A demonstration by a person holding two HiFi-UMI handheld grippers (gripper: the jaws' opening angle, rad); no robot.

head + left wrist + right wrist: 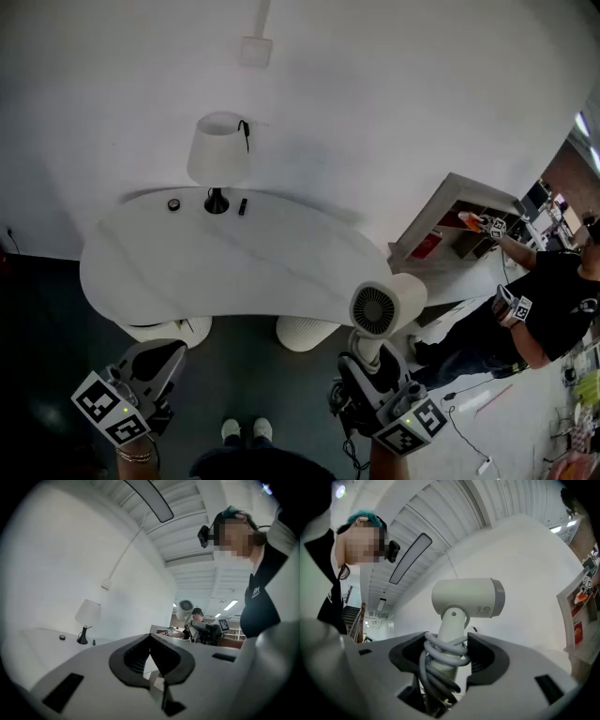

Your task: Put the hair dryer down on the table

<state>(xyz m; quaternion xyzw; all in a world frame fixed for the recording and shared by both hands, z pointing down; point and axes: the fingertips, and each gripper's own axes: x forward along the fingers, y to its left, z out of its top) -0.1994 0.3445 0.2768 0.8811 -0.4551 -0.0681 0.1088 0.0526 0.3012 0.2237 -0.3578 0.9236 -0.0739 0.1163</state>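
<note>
One smooth, rounded white hair dryer (466,597), cord-wrapped handle gripped by right tongs (449,651); left tongs (151,644) clenched empty.

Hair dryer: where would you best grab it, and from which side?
By the handle, coming end-on from its base, as the right gripper does: the hair dryer has a broad round head, while its slim handle, cord wound round, sticks out.

hair dryer (468,599) handle base, cord end hidden between jaws
</note>
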